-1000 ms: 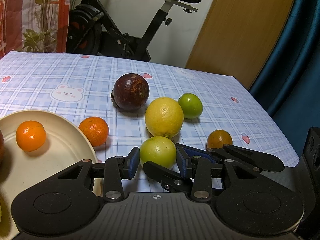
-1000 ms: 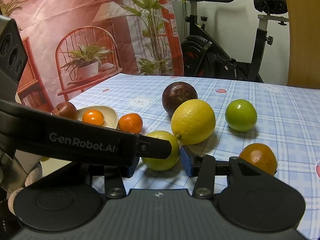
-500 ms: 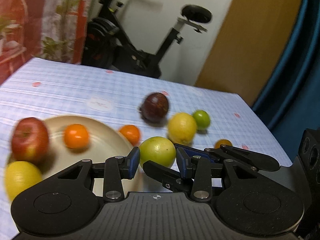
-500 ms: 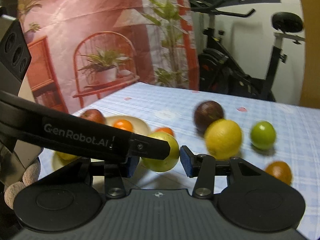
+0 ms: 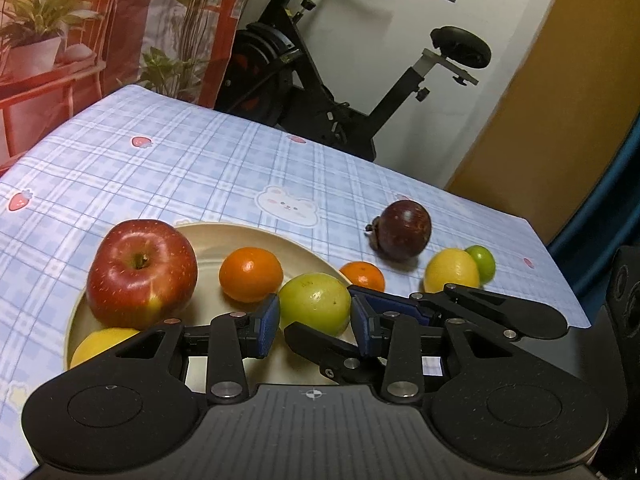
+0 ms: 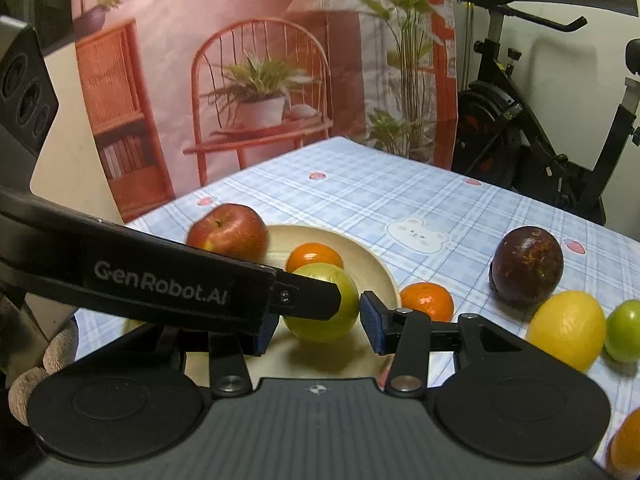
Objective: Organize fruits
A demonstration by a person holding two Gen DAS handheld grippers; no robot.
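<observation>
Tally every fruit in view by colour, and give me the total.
Red: 1, apple
Orange: 3, plate orange, table orange, edge orange
Yellow: 2, plate lemon, table lemon
Green: 2, held green fruit, lime
Purple: 1, dark fruit
Total: 9

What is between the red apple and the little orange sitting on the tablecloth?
Another orange, inside the cream plate, lies between the red apple and the orange on the tablecloth. The left wrist view shows it best.

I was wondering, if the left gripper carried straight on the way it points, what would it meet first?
Probably the orange in the cream plate, just beyond the green fruit that the left gripper holds; depth is uncertain.
</observation>
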